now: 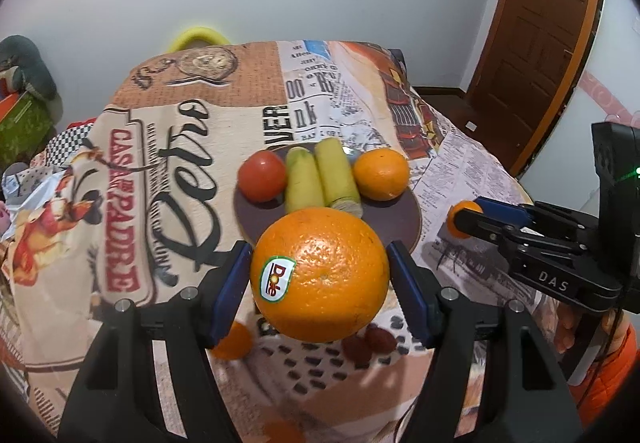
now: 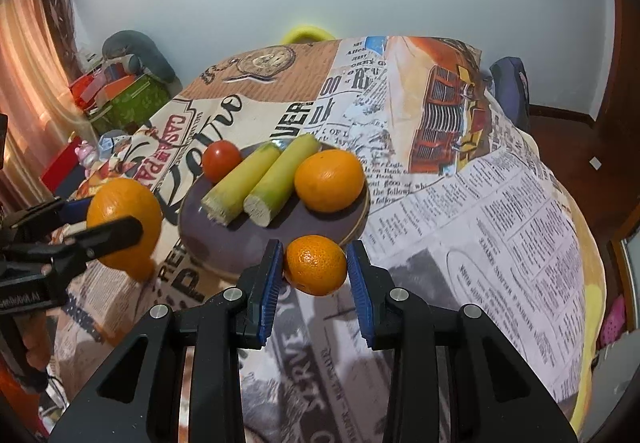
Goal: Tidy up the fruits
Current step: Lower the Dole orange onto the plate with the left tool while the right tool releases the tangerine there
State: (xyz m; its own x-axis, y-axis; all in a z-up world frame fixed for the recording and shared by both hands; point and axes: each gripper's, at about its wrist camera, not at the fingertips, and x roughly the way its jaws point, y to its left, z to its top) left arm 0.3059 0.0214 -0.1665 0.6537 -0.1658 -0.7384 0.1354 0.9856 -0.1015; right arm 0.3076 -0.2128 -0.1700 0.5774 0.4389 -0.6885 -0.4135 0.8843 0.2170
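My left gripper (image 1: pixel 320 271) is shut on a large orange (image 1: pixel 320 275) with a Dole sticker, held above the cloth just in front of the dark purple plate (image 1: pixel 384 219). The plate holds a tomato (image 1: pixel 262 175), two sugarcane pieces (image 1: pixel 320 175) and an orange (image 1: pixel 381 174). My right gripper (image 2: pixel 314 267) is shut on a small mandarin (image 2: pixel 316 265), held at the plate's (image 2: pixel 224 239) near rim. In the right wrist view the left gripper (image 2: pixel 100 227) with the large orange (image 2: pixel 124 223) is at the left.
The table is covered with a printed retro cloth (image 1: pixel 180 163). A small orange fruit (image 1: pixel 236 341) and red dates (image 1: pixel 368 343) lie on the cloth below my left gripper. A door (image 1: pixel 552 23) is at the right, boxes (image 2: pixel 132 95) at the left.
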